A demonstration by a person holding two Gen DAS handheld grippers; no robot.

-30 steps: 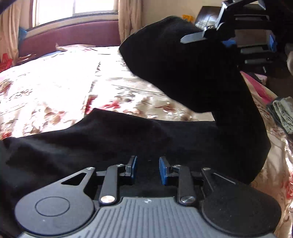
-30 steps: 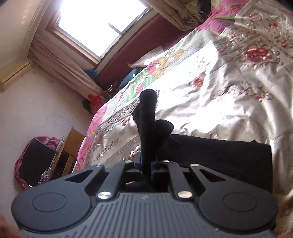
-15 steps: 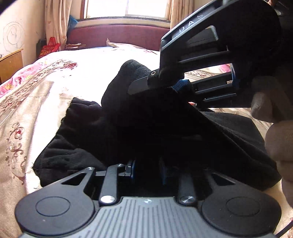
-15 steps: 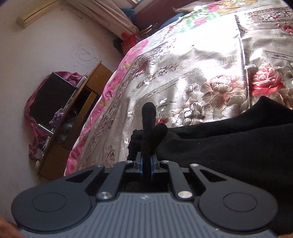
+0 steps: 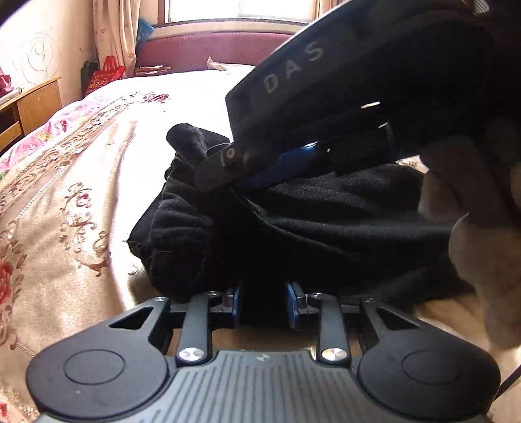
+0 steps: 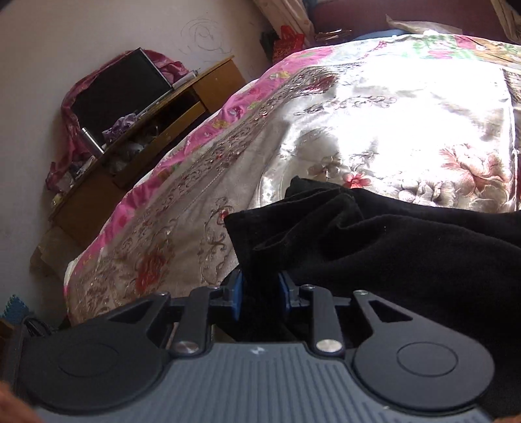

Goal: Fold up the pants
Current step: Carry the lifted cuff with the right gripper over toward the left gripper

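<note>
A: Nearest the left wrist camera we have the left gripper (image 5: 264, 304), black with blue pads. Thick black fabric of the pants (image 5: 325, 227) sits between its jaws. We cannot tell for certain whether the pads press on it, since the cloth hides the contact.

B: Noted. On the right wrist camera, the right gripper (image 6: 259, 293) is closest to us. Its jaws are opening, and a fold of the black fleece pants (image 6: 390, 253) still lies between the blue pads. A gap shows beside each pad, so we read it as released rather than clenched.

A: Just beyond the left gripper, the pants lie bunched in a folded heap on the cream floral satin bedspread (image 5: 65, 211). Above that heap, the right gripper (image 5: 260, 169) enters from the upper right, its body marked with pale letters. A hand (image 5: 472, 211) wraps its handle at the right edge.

B: On our side, the pants spread rightward across the bedspread (image 6: 390, 114), with a raw corner pointing left.

A: Farther off, we see the dark red padded headboard (image 5: 228, 48) under a bright window (image 5: 241, 9), and a red bag (image 5: 104, 75) on the floor.

B: We see a wooden side table (image 6: 136, 146) against the wall, carrying a black screen (image 6: 117, 88) draped in pink cloth.
</note>
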